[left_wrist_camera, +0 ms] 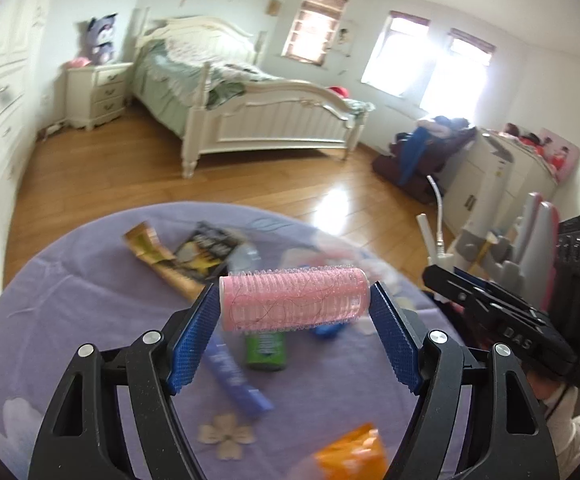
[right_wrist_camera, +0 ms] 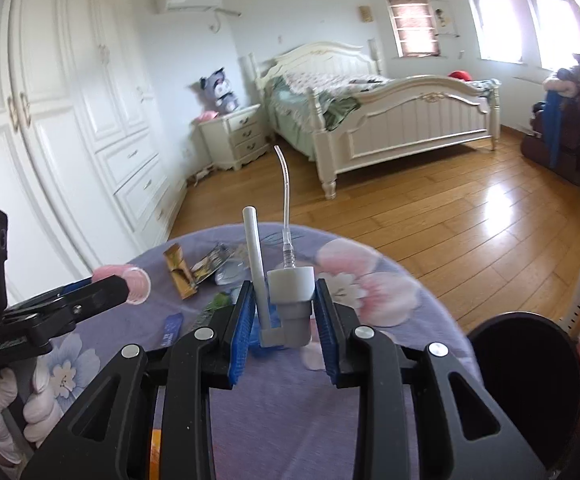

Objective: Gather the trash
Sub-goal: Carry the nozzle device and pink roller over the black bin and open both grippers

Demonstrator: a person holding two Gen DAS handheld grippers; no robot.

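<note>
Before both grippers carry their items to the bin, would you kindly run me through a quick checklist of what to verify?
1. Left gripper shut on the pink bristled hair roller, held end to end between the blue pads: ok.
2. Right gripper shut on the white plastic pump dispenser head, dip tube pointing away: ok.
3. Both items lifted off the purple floral tablecloth: ok.
4. Black round bin within sight at the right of the table: ok; whether it is open cannot tell.
5. Trash left on the table, including the green can and brown wrapper: not ok, still to collect.
</note>
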